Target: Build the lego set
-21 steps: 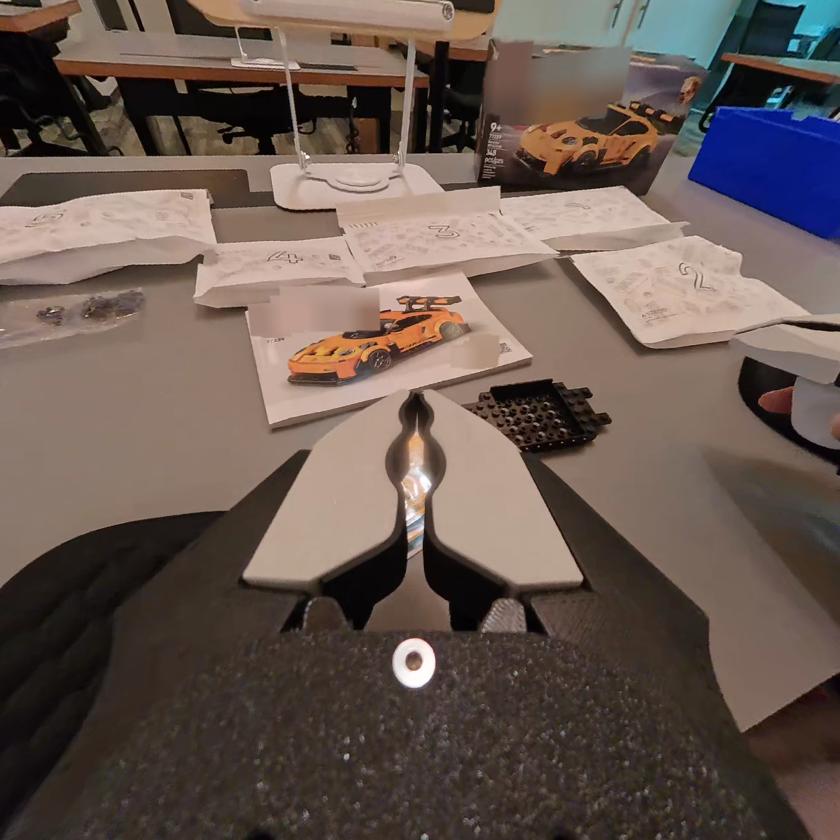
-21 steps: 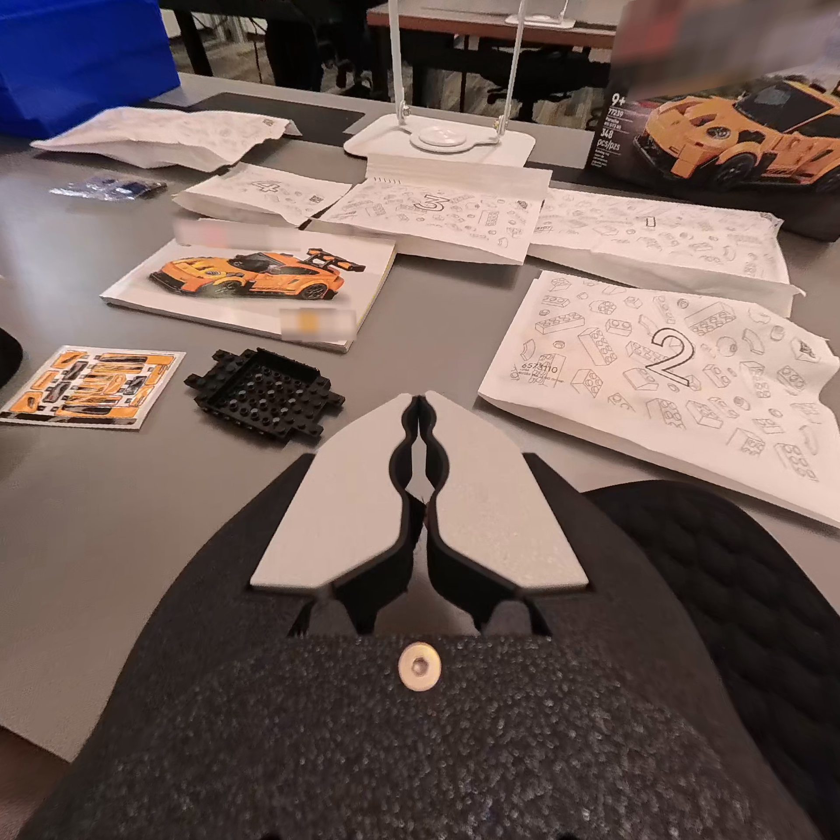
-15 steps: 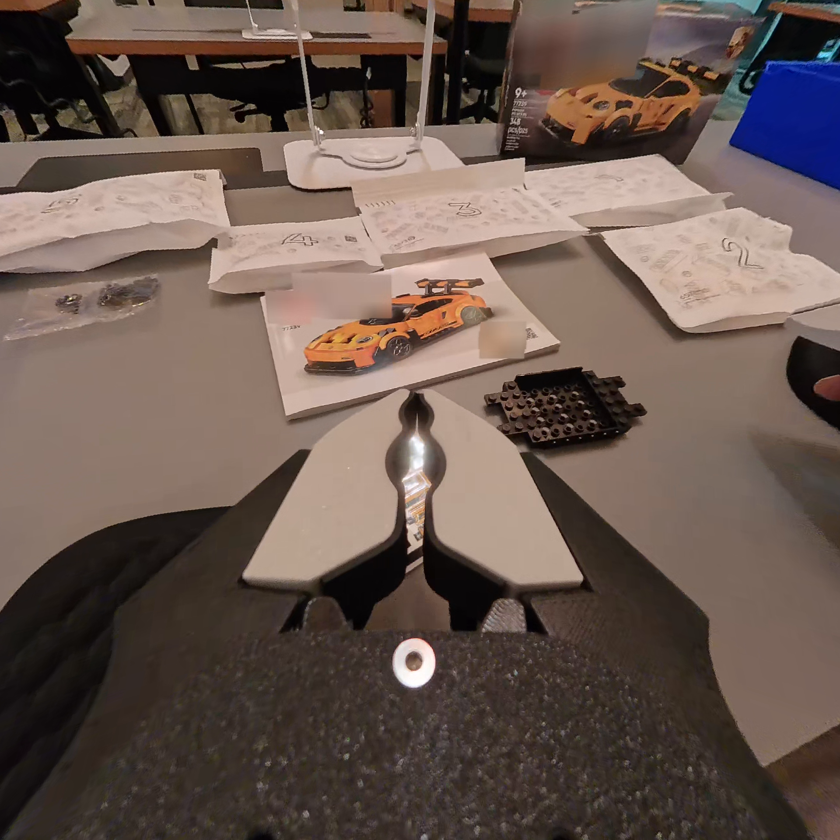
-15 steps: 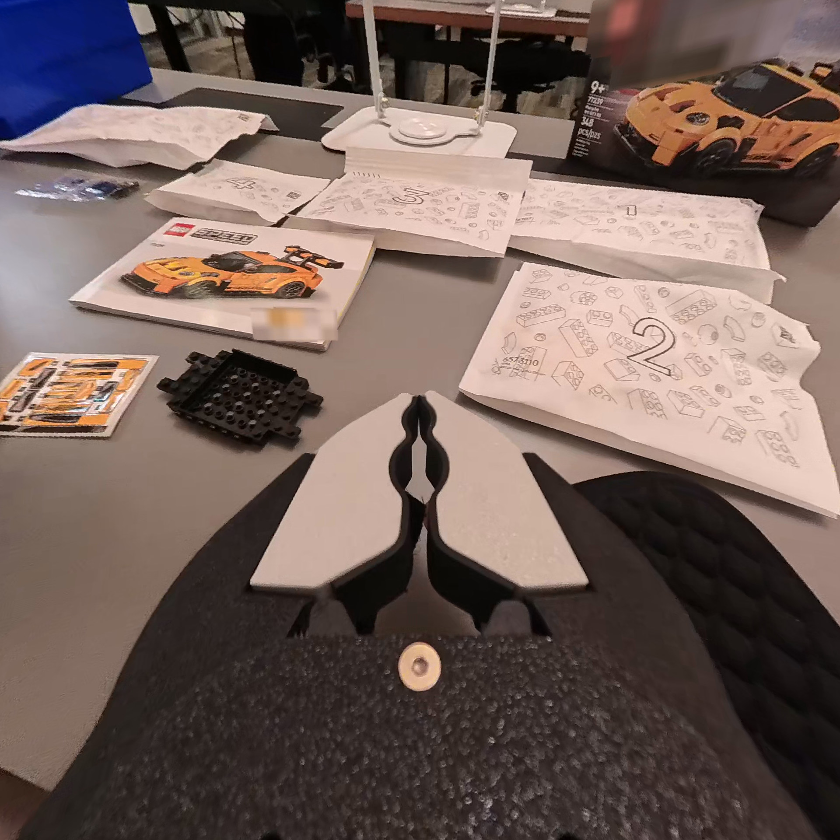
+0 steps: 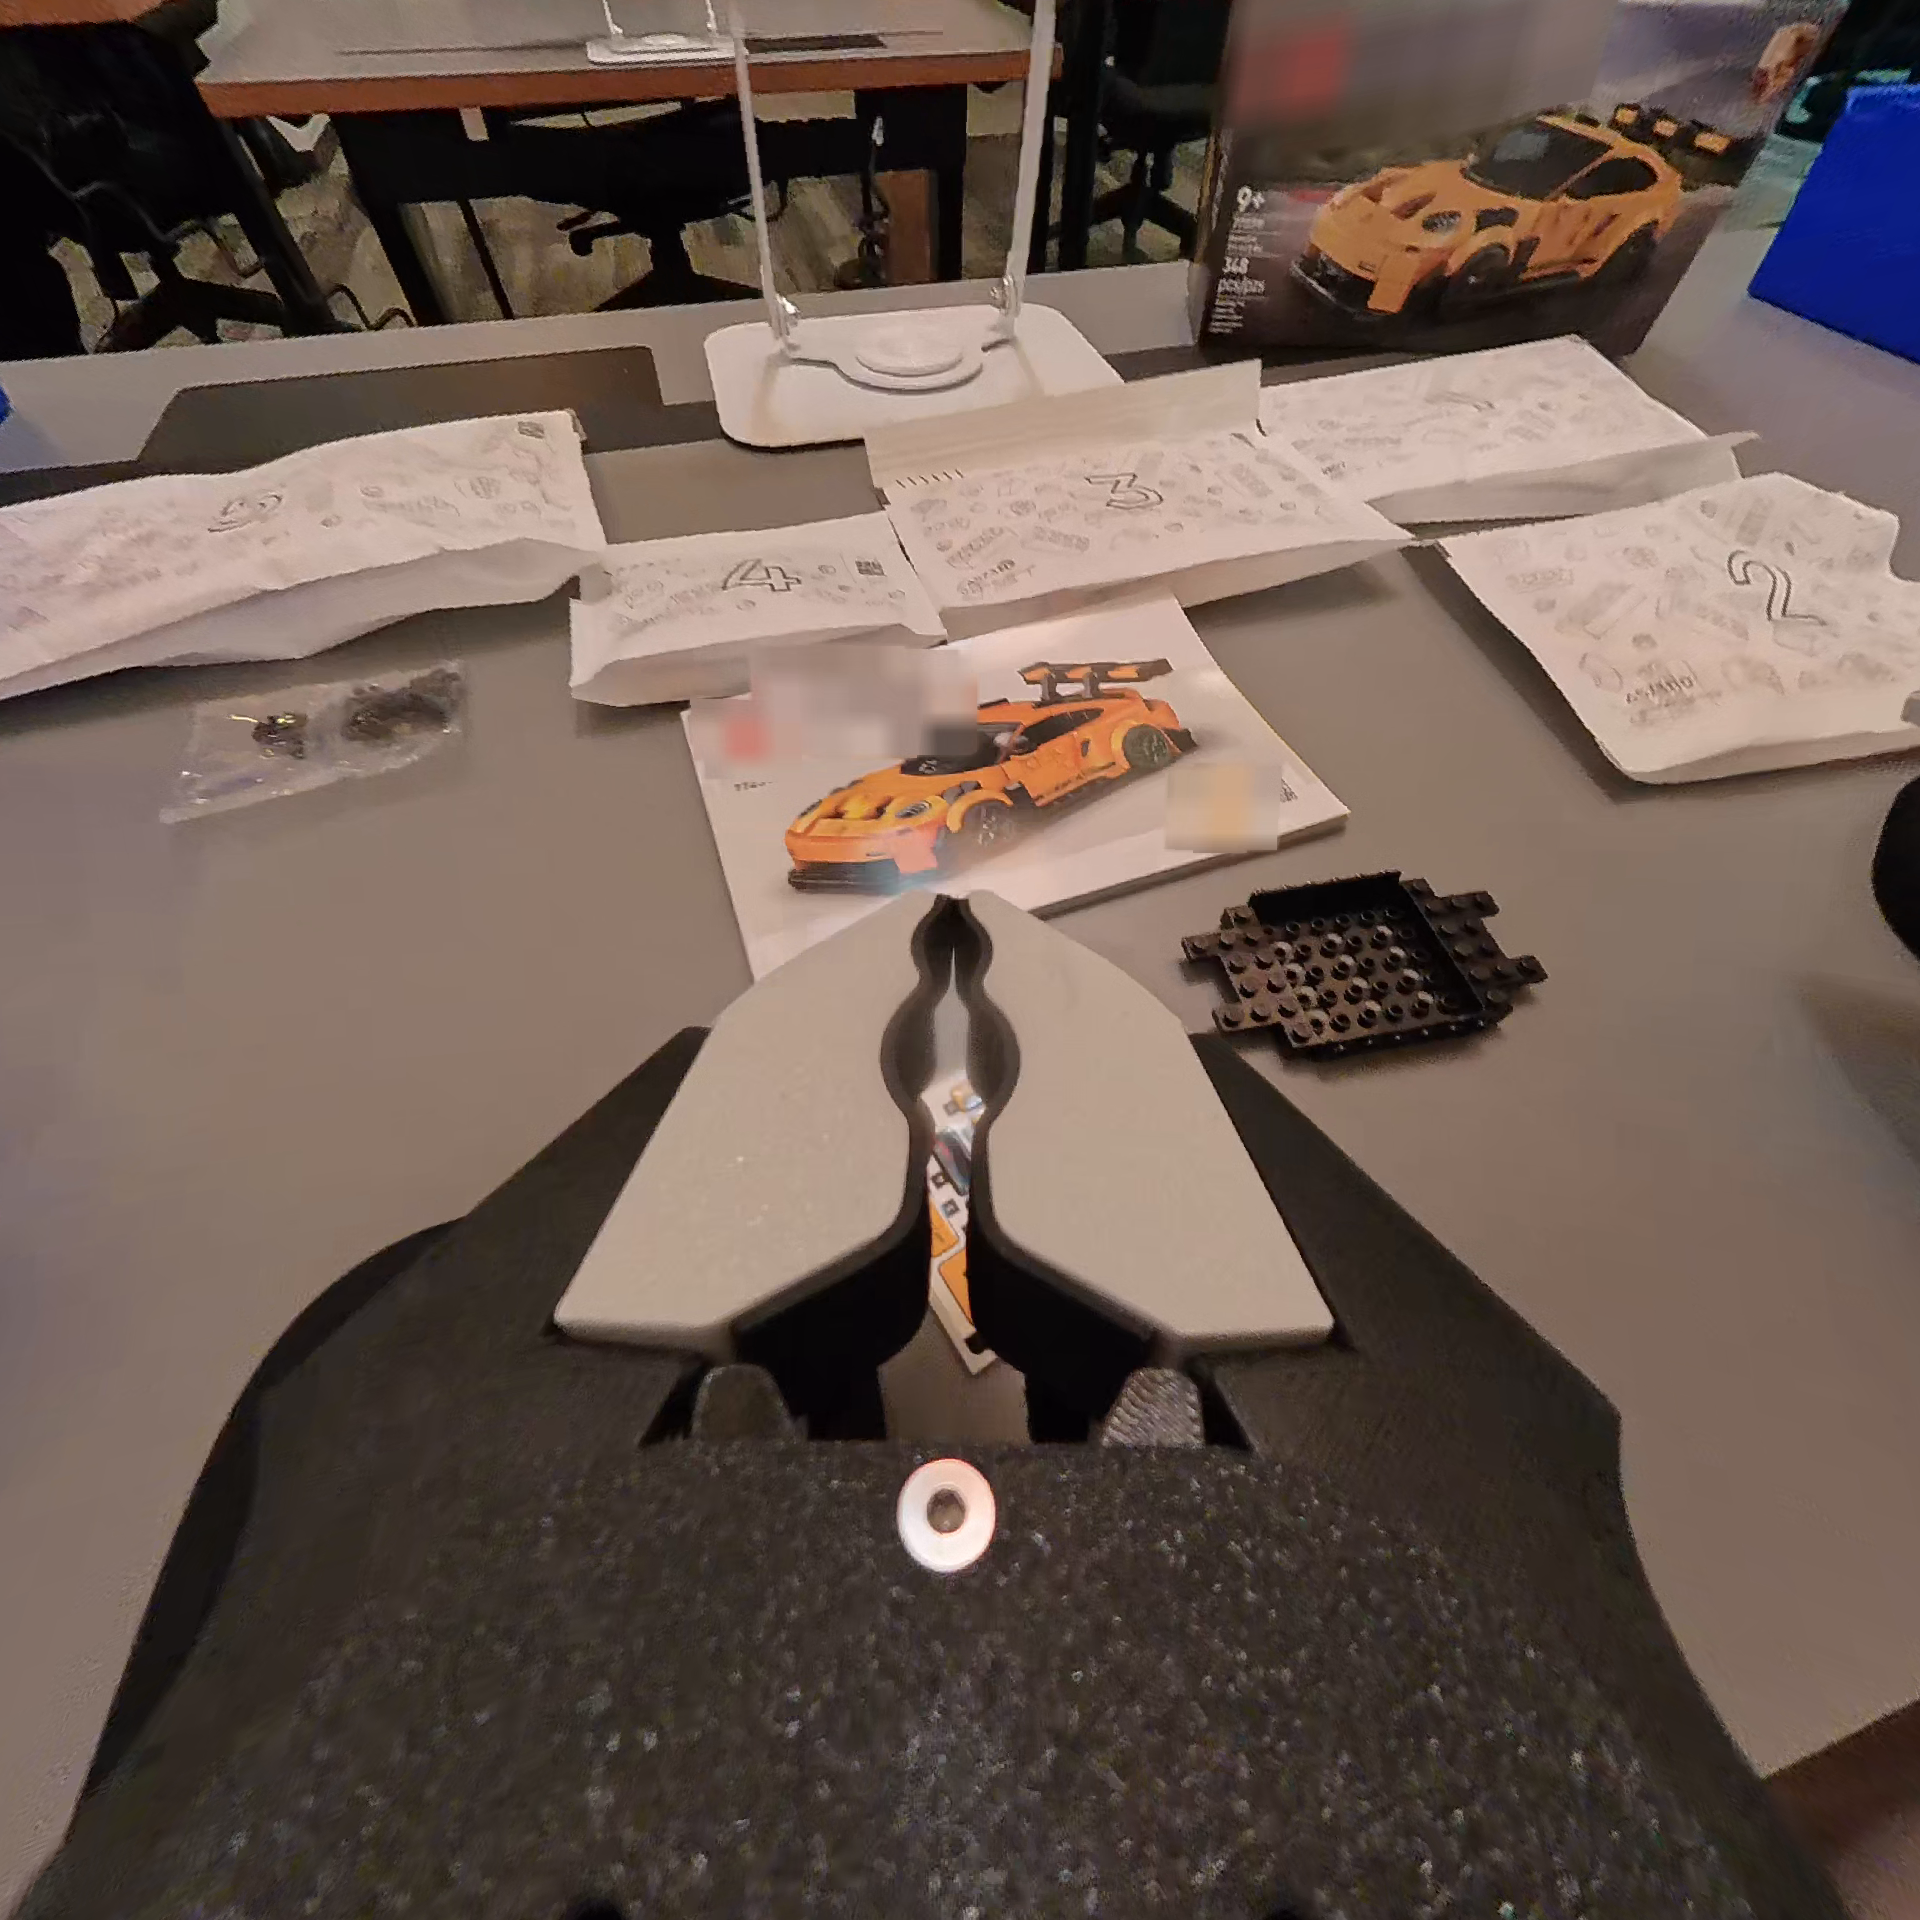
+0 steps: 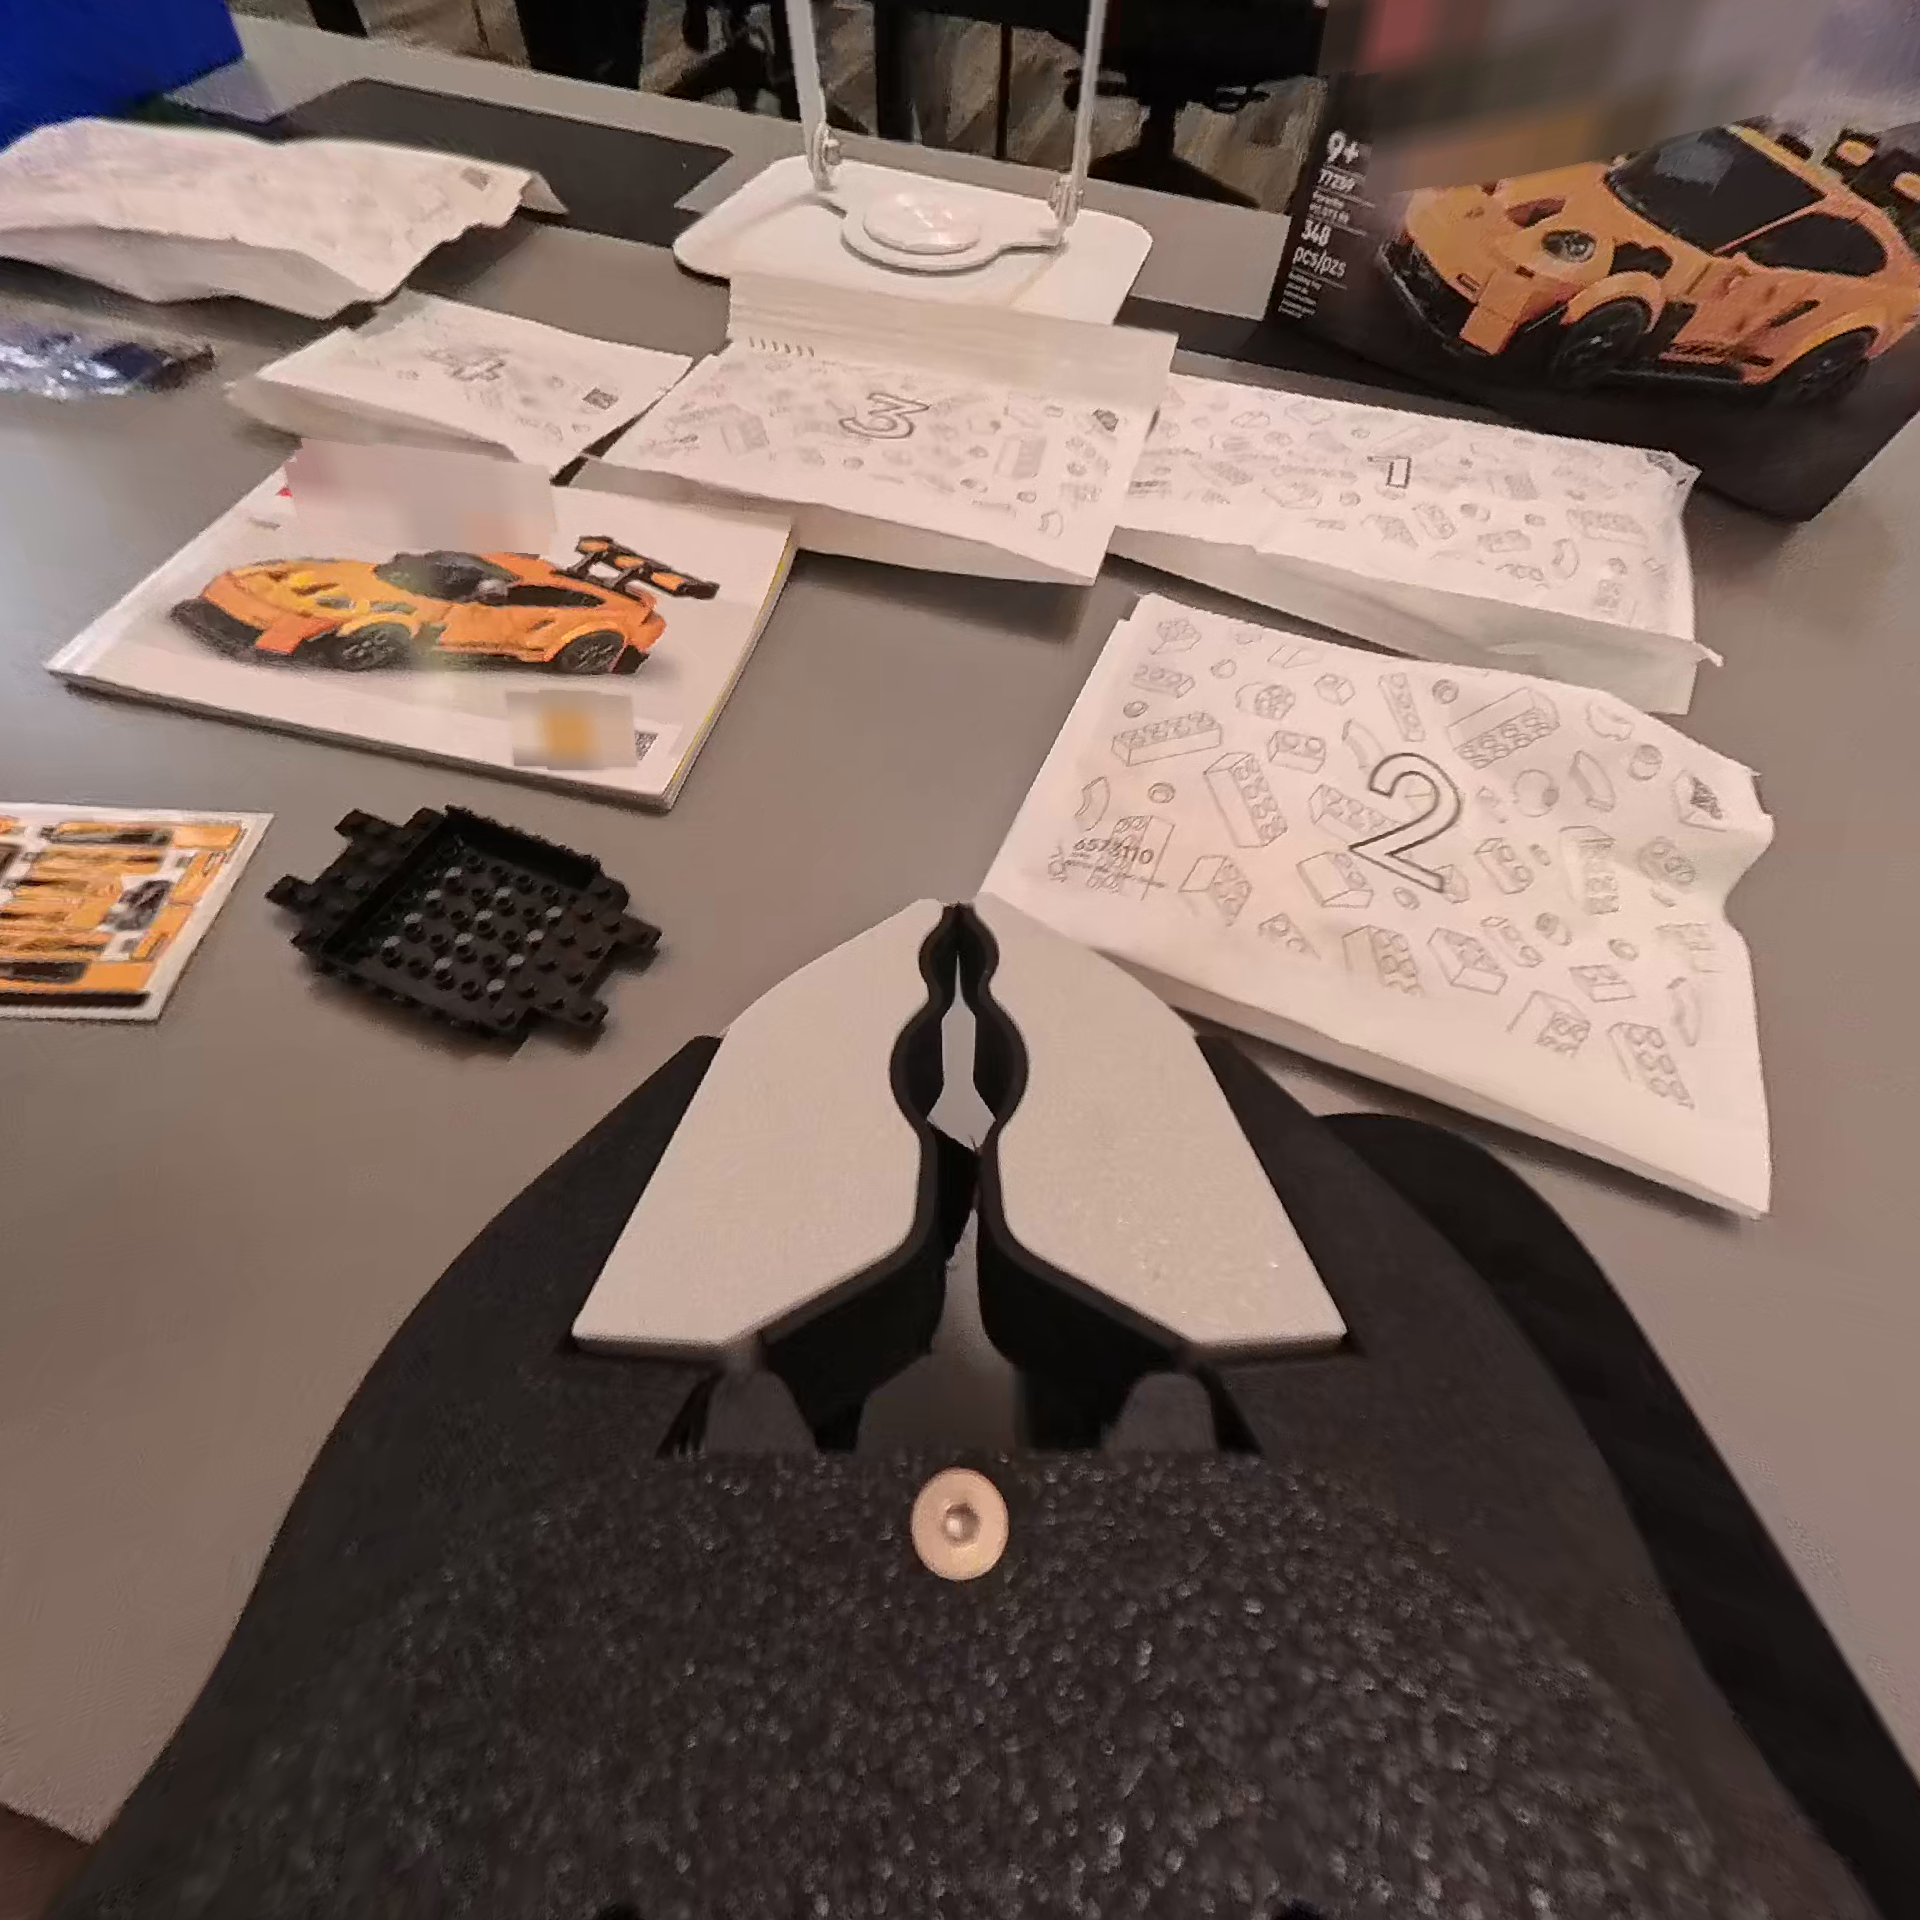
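Observation:
A black studded chassis plate (image 5: 1361, 961) (image 6: 468, 925) lies flat on the grey table. The instruction booklet (image 5: 997, 769) (image 6: 416, 623), with an orange car on its cover, lies just behind it. An orange sticker sheet (image 6: 94, 904) lies left of the plate and shows through the left gripper's gap (image 5: 951, 1174). My left gripper (image 5: 954, 909) is shut and empty, over the booklet's near edge. My right gripper (image 6: 958, 914) is shut and empty, at the near-left corner of paper bag 2 (image 6: 1392, 852) (image 5: 1704, 623).
Paper bags 3 (image 5: 1122, 509) (image 6: 883, 436), 4 (image 5: 748, 603), 1 (image 6: 1403, 499) and 5 (image 5: 270, 530) lie across the back. The set's box (image 5: 1455, 197) (image 6: 1621, 270) stands far right. A small clear parts bag (image 5: 312, 727) lies at the left, a white stand base (image 5: 904, 364) behind. One gripper's finger ends stand about 25 centimeters off the other's.
The left view has swung left, so the plate now sits further right in it. The right view has shifted right and closer to bag 2. Both grippers stay shut.

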Motion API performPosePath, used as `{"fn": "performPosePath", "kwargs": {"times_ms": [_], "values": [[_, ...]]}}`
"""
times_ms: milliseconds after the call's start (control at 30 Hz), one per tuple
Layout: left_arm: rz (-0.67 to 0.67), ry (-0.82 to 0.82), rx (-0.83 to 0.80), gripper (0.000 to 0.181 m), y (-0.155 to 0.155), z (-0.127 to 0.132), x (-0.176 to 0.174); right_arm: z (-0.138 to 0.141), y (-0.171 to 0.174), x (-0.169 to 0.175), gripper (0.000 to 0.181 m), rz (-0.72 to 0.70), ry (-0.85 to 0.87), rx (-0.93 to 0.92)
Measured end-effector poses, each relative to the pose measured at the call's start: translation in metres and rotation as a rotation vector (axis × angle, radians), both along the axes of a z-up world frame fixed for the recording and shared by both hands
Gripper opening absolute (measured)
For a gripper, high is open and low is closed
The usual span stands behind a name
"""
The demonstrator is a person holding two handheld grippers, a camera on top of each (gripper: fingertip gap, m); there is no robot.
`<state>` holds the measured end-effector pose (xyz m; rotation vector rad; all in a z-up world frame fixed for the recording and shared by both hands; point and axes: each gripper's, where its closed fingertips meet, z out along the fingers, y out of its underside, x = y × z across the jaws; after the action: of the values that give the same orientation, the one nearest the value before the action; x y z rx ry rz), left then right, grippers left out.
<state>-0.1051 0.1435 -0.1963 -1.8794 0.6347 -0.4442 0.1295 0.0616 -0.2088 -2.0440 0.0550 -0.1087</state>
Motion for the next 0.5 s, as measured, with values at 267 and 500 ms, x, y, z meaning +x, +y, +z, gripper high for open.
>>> {"fn": "performPosePath", "kwargs": {"times_ms": [267,500], "values": [[0.043,0.021,-0.015,0.000,0.044,0.019,-0.025,0.020,0.013,0.040,0.000,-0.013,0.029,-0.050],[0.069,0.104,0.004,0.000,0.095,0.037,-0.043,0.041,0.040,0.080,0.000,-0.026,-0.025,-0.107]]}}
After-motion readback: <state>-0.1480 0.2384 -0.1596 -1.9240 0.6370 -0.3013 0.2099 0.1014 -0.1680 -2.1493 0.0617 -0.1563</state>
